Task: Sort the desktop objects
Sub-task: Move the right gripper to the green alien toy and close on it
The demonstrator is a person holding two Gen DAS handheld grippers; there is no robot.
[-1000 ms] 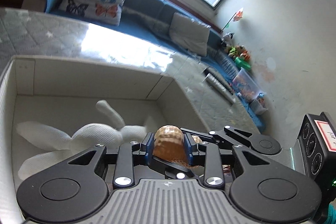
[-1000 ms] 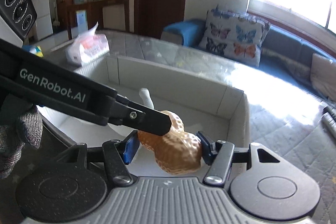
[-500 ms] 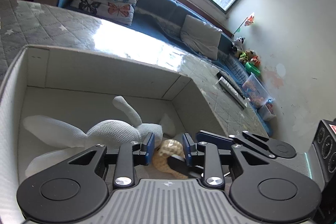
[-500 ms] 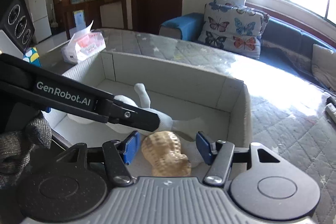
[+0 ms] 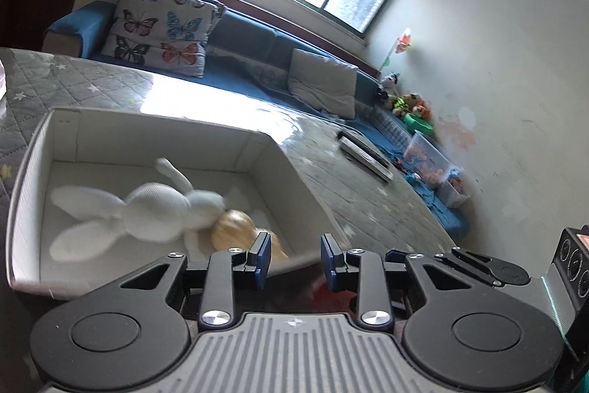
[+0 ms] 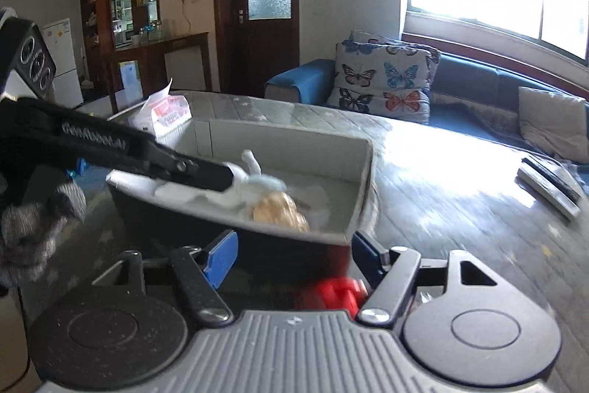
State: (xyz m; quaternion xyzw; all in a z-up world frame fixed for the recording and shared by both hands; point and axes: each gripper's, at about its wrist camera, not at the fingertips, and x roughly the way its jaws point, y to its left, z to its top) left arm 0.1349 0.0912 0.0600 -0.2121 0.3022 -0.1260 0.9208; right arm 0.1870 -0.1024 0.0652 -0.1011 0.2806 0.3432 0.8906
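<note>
Just ahead of the left tongs (image 5: 294, 258), the tan, ridged peanut-shaped toy (image 5: 235, 230) is lying inside the pale rectangular storage box (image 5: 294, 172), touching the white knitted plush rabbit (image 5: 154, 207), so that sorting step looks done. Both the left and the right tongs (image 6: 294, 255) are gaping empty; a red plastic toy (image 6: 340, 293) is sitting just below the right tongs on the quilted grey desk (image 6: 460, 209), probably the next pick.

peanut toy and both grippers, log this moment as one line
tan peanut-shaped toy: in white box, beside white plush rabbit | left gripper: open, empty | right gripper: open, empty | red object: near right gripper, unidentified
</note>
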